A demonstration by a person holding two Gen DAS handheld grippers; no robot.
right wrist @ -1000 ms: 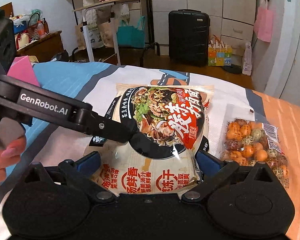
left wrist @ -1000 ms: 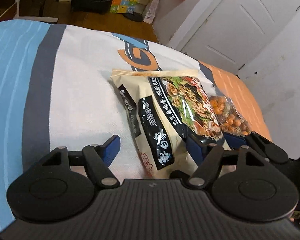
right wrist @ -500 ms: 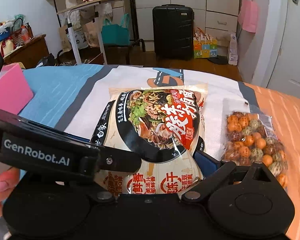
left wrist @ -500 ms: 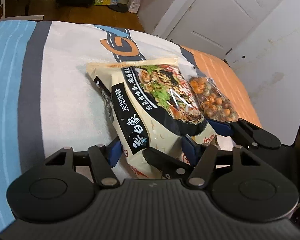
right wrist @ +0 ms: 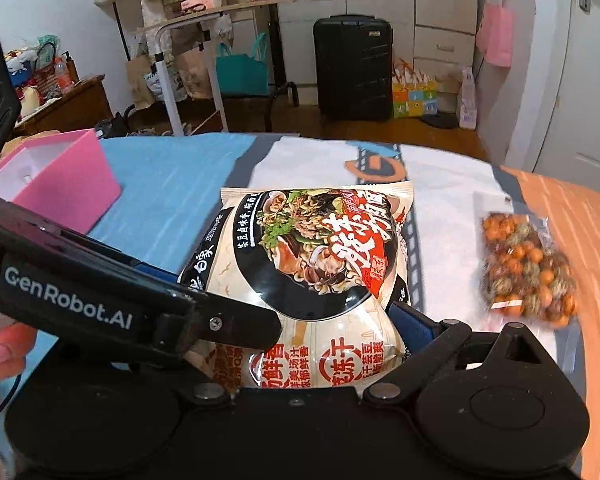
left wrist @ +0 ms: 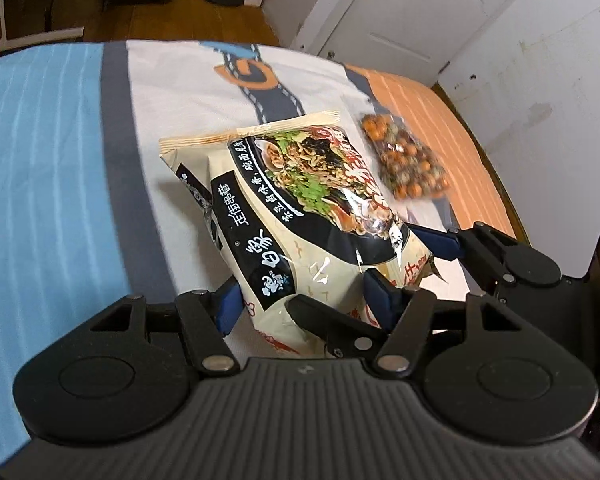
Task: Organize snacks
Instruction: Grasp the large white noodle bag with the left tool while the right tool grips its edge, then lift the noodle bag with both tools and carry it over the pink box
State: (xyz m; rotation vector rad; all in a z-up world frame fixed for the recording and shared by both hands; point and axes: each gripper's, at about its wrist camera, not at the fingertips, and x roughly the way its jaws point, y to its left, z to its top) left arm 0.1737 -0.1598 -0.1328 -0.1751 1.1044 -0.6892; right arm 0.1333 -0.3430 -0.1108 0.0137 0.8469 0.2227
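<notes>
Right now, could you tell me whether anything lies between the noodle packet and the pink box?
Nothing visible does. The noodle packet sits between both hand-held grippers, and only bare blue bedspread separates it from the pink box; the left hand-held gripper reaches in nearer the camera.

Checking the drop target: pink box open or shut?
Open: the pink box shows its white inside through the top, no lid in view. Contents cannot be told.

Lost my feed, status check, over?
Both tongs, left and right, closed on noodle bag, lifted off bed. Nut bag alongside, apart. Pink box left, nothing blocking.
</notes>
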